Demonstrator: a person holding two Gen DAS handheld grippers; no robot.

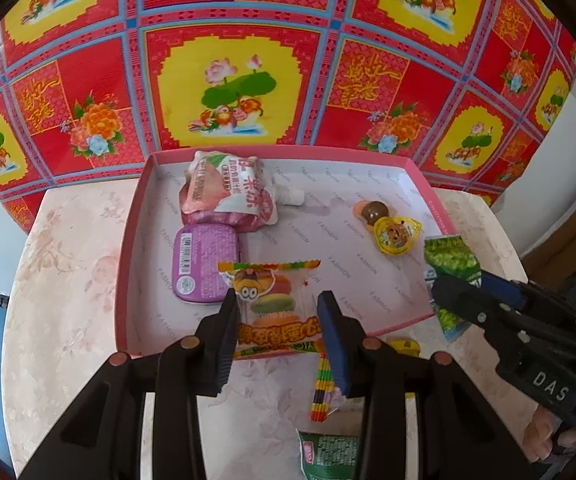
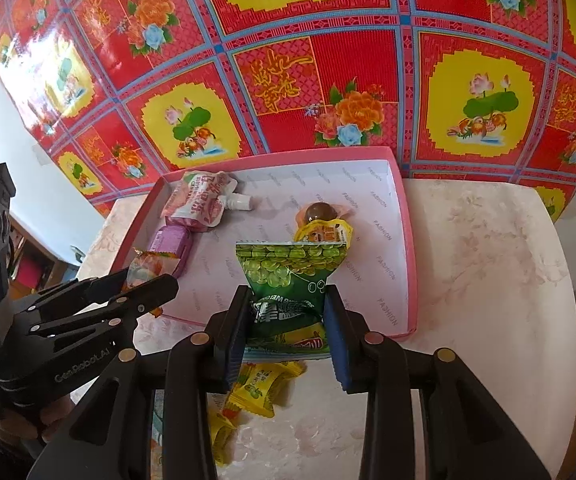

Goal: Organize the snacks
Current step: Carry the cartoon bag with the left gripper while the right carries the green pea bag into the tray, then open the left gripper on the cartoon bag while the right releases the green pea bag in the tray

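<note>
Snacks everywhere on this pale marble-look table (image 1: 68, 280), and both grippers are loaded. The left gripper (image 1: 278, 320) is clamped on a clear burger-gummy packet (image 1: 274, 300), its pads pressing the packet's two sides, and the packet hangs over the near wall of the pink box (image 1: 128, 248). Over on the right, the right gripper (image 2: 286, 320) squeezes a green pea packet (image 2: 288, 276) at its waist, and that packet too sits above the box's near edge, tilted toward the middle of the tray.

Inside the box, along the left side, a pink-and-white drink pouch (image 1: 228, 192) with a white spout lies at the far end. Just in front of it, a purple tin (image 1: 204, 264) lies flat, touching the pouch. Toward the right half, a brown chocolate ball (image 1: 376, 210) in a clear wrapper rests against a small yellow jelly cup (image 1: 396, 234).

Outside the box, on the table below the grippers, more waits: a striped rainbow candy strip (image 1: 322, 388), a dark green packet (image 1: 328, 456) at the bottom edge of the left wrist view, and a heap of yellow candy packets (image 2: 256, 392) under the right gripper.

Behind it all hangs a loud red-and-yellow floral cloth (image 1: 228, 88).
</note>
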